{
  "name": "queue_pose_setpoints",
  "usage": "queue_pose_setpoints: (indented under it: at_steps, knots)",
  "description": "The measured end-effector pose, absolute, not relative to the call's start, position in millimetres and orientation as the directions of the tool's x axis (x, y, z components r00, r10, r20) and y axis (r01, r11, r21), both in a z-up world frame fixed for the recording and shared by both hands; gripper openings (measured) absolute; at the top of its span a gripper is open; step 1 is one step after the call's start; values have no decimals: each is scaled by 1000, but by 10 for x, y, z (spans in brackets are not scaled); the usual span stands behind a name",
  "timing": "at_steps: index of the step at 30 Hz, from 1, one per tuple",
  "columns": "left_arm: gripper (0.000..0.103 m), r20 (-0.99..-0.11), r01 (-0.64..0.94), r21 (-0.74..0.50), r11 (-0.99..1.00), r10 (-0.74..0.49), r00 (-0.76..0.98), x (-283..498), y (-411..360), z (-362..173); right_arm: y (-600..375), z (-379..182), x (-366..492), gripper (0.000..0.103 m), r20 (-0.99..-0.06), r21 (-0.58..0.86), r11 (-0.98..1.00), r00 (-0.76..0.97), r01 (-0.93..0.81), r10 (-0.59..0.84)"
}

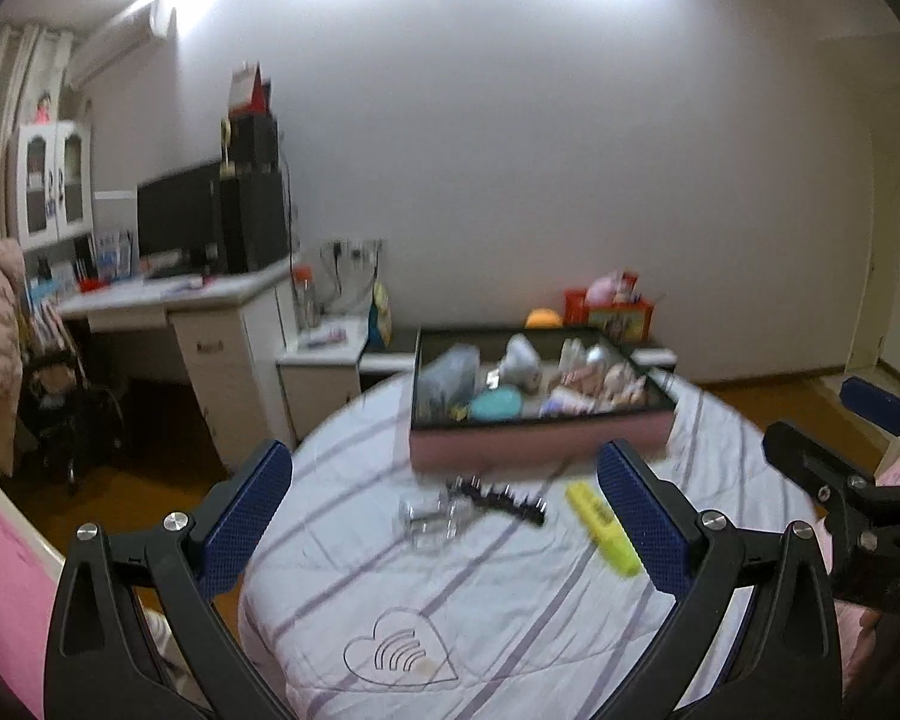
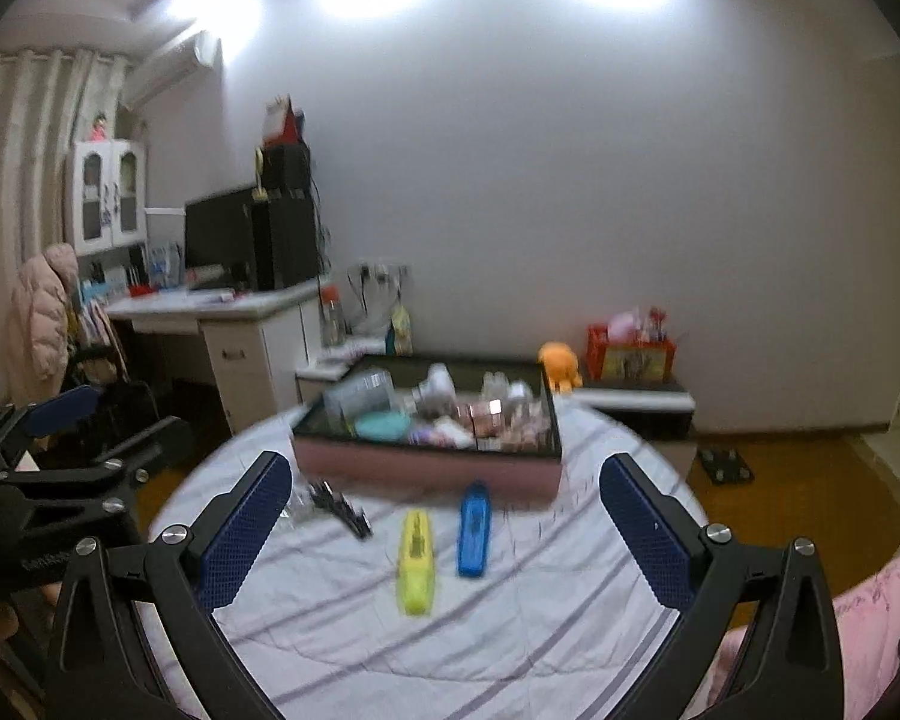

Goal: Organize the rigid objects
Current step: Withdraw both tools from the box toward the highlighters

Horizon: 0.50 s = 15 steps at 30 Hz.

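Left wrist view
Writing: none legible (the yellow highlighter [image 1: 603, 528] carries dark print, too blurred to read); a stitched heart emblem marks the striped bedspread [image 1: 402, 594].
Left gripper [image 1: 444, 519]: blue-padded fingers [image 1: 246, 519] spread wide, holding nothing.
Task things: the highlighter lies on the bedspread just beside the right-hand finger; a black comb-like piece [image 1: 498, 495] and a clear glass item [image 1: 429, 522] lie close together, between the fingers.
Pink tray [image 1: 540, 441]: sits behind them on the bed, crowded with bottles and a teal lid.
Right gripper [image 1: 834, 450]: at the right edge, fingers apart, empty.
Surroundings: white desk [image 1: 210, 300] with a dark monitor on its worktop, at left.

Right wrist view
Right gripper [image 2: 450, 531]: fingers [image 2: 243, 528] wide, nothing between them.
Task things: the yellow highlighter [image 2: 416, 561] and a blue highlighter [image 2: 474, 531] lie side by side, apart, before the pink tray [image 2: 426, 468]; the black piece [image 2: 342, 510] lies to their left.
Left gripper [image 2: 108, 420]: at the left edge, open-fingered.
Surroundings: an orange plush toy [image 2: 558, 366] beyond the tray (whole frame blurred).
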State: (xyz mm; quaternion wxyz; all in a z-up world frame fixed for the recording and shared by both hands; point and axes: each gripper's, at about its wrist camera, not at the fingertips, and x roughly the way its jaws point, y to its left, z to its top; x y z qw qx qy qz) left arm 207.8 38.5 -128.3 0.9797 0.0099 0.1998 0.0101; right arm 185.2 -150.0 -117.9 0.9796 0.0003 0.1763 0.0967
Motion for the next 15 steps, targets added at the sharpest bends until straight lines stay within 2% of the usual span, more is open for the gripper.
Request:
queue_pose_setpoints:
  at_steps: [8,15]
  knots:
    - [103,-549,-5,41,999,27,836,2564,405,-1830,-1595,-1763,2394,103,-519,17,992,847,-123,114]
    - [103,-609,15,14,1000,-3,793,2792,414,-2062,-1713,-2176,2867,103,-665,-69,996,747,-64,2]
